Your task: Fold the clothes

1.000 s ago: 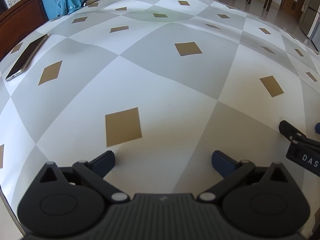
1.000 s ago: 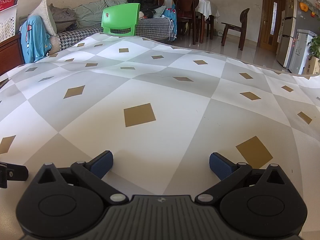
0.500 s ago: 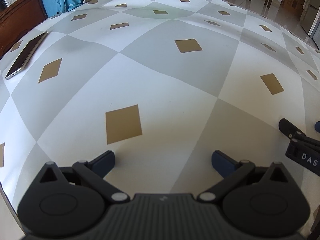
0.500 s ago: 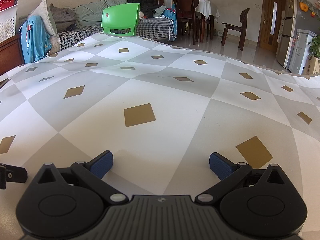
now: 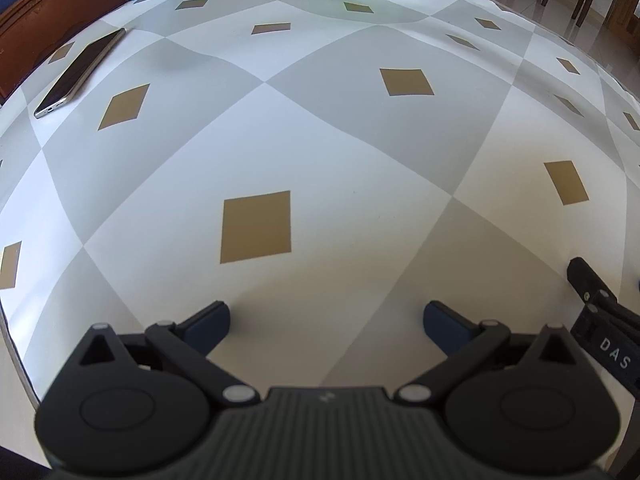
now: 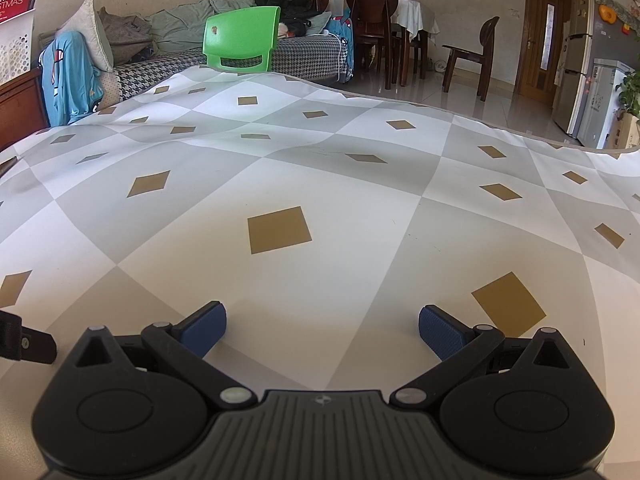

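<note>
Tablecloth (image 5: 320,152): smooth, matt-looking sheet, diamond print. Phone (image 5: 78,74): glossy dark screen, metallic edge. Green chair (image 6: 240,40): glossy plastic. Gripper pads (image 6: 440,332): blue, textured. Floor (image 6: 480,100): glossy tile.

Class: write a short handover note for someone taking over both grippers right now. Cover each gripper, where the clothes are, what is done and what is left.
Left gripper: open, empty, low over the table.
Right gripper: open, empty, beside it.
Clothes: none on the table; a blue garment hangs by the sofa beyond.
Also: a phone lies at the table's left edge.
Done: nothing folded in view.
Left: fetch a garment, lay it flat, fold.
</note>
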{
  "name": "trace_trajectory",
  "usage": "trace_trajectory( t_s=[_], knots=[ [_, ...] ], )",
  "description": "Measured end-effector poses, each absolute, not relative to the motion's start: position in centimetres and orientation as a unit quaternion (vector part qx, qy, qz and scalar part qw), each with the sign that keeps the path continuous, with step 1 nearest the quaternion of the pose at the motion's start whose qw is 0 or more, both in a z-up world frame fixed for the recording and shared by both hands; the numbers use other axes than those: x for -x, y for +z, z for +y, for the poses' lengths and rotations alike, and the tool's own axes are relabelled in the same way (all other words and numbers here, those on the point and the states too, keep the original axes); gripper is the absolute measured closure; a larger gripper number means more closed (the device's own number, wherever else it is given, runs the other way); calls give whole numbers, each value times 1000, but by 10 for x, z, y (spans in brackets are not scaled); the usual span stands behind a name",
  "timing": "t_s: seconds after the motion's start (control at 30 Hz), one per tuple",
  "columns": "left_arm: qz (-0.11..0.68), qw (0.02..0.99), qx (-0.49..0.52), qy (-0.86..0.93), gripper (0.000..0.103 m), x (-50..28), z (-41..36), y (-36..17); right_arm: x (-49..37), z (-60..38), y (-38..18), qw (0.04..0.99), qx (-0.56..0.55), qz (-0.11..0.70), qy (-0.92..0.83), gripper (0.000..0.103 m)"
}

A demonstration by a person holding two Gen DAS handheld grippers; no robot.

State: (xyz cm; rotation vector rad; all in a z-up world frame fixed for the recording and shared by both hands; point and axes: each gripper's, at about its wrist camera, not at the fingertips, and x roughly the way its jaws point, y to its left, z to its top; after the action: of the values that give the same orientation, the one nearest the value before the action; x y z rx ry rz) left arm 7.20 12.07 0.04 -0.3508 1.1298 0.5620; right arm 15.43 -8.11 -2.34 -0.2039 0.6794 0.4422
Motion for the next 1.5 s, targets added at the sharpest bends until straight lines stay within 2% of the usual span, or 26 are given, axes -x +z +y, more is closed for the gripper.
trace_trajectory(
  t_s=[0.67, 1.5],
  knots=[
    [523, 819, 120, 201, 0, -61, 118, 1, -154, -81, -23, 914, 99, 330, 215, 1],
    [519, 821, 119, 205, 0, -67, 117, 0, -154, -81, -23, 914, 99, 330, 215, 1]
  ],
)
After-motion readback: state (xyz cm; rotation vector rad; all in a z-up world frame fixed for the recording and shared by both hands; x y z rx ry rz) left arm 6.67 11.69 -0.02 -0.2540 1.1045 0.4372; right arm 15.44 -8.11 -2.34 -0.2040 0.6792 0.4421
